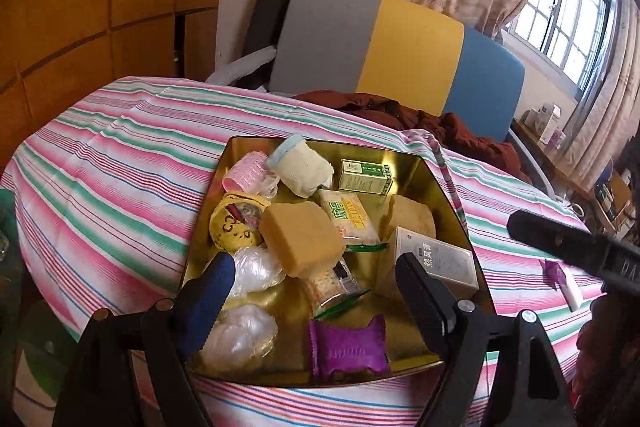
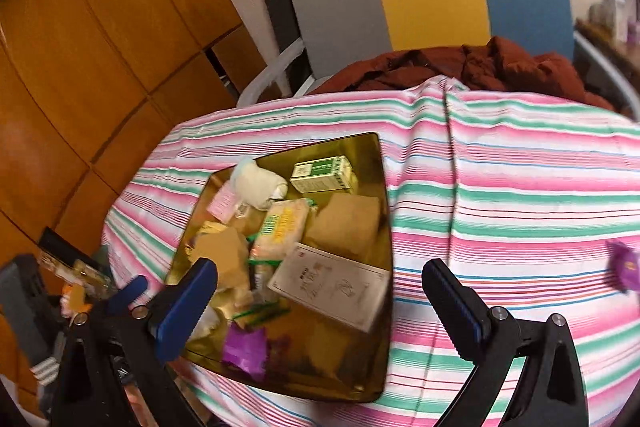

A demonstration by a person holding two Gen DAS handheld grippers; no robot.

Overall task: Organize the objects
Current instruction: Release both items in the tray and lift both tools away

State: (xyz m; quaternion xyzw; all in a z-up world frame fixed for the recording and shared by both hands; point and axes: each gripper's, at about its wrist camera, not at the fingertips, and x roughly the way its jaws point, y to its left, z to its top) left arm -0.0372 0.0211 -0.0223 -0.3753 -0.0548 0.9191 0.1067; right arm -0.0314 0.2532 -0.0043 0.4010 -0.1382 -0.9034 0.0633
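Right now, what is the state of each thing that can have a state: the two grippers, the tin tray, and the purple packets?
left gripper: open, holding nothing, over the tray.
right gripper: open, holding nothing.
gold tin tray: without a lid, full of mixed items.
purple packet in tray: sealed, lying flat at the near edge.
purple packet on cloth: outside the tray, on the striped tablecloth.

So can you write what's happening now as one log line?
left gripper: open, empty | right gripper: open, empty | gold tin: full | purple packet: outside, on cloth
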